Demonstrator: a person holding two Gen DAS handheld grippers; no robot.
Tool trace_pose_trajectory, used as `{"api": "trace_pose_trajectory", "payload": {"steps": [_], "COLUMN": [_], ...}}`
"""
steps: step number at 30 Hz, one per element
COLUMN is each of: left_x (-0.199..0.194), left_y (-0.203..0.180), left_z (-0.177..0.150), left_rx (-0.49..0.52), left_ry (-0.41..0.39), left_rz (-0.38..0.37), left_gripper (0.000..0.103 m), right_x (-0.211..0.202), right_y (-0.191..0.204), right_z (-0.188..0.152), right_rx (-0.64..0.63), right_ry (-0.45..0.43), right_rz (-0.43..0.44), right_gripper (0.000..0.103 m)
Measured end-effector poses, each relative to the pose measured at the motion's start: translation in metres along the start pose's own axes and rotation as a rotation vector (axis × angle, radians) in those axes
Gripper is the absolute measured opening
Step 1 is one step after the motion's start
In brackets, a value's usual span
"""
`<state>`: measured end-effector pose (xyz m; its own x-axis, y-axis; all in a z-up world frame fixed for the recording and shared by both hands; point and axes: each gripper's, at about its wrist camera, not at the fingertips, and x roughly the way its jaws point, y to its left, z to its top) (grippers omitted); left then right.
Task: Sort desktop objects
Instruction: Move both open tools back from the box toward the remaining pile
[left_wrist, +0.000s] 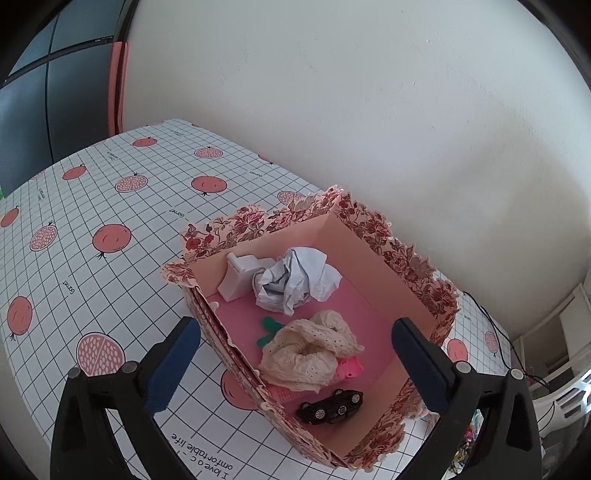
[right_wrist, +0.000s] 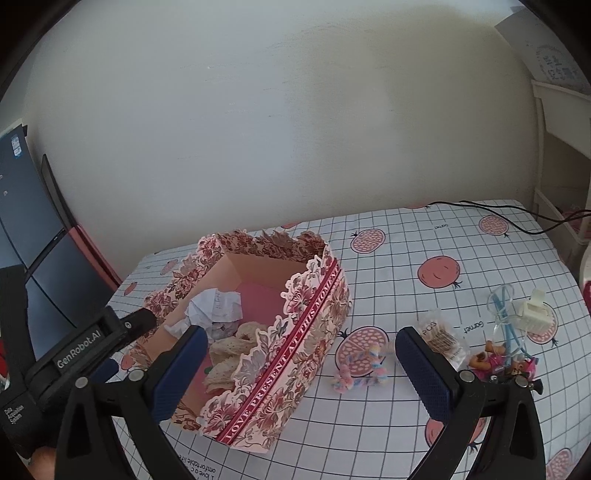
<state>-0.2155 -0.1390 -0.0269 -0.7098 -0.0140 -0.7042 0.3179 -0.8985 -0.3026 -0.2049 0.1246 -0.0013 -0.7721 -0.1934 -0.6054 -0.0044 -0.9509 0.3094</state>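
Note:
A floral pink box (left_wrist: 373, 225) (right_wrist: 325, 306) stands on the table. Inside lie a crumpled paper (left_wrist: 295, 277) (right_wrist: 214, 306), a cream lace scrunchie (left_wrist: 310, 350) (right_wrist: 229, 354), a white plastic piece (left_wrist: 240, 277), a pink item (left_wrist: 351, 367) and a black toy car (left_wrist: 330, 406). My left gripper (left_wrist: 295, 365) is open and empty above the box. My right gripper (right_wrist: 299, 369) is open and empty to the right of the box. On the table right of the box lie a pastel hair tie (right_wrist: 362, 373), a packet of pins (right_wrist: 443, 339), a white clip (right_wrist: 535, 310), a blue cord (right_wrist: 506, 314) and small pink toys (right_wrist: 498, 360).
The table (left_wrist: 110, 206) has a grid cloth with pomegranate prints and stands against a white wall. A dark monitor (left_wrist: 37, 96) is at the left. A black cable (right_wrist: 498, 214) runs over the back right corner. White shelving (right_wrist: 561, 147) is at the right.

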Motion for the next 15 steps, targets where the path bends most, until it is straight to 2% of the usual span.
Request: {"api": "trace_pose_trajectory", "payload": {"steps": [6, 11, 15], "left_x": [-0.016, -0.016, -0.021], "left_y": [-0.006, -0.02, -0.046], "left_z": [0.0, 0.003, 0.012], "left_rx": [-0.025, -0.065, -0.021], "left_ry": [-0.052, -0.05, -0.055], "left_rz": [0.011, 0.019, -0.016], "left_gripper": [0.103, 0.103, 0.103], "right_x": [-0.008, -0.009, -0.032], "right_y": [-0.012, -0.028, -0.036], "right_z": [0.003, 0.022, 0.035], "right_rx": [0.004, 0.005, -0.042], "right_ry": [-0.014, -0.022, -0.067], "right_rz": [-0.005, -0.008, -0.033], "right_gripper": [0.103, 0.103, 0.103]}}
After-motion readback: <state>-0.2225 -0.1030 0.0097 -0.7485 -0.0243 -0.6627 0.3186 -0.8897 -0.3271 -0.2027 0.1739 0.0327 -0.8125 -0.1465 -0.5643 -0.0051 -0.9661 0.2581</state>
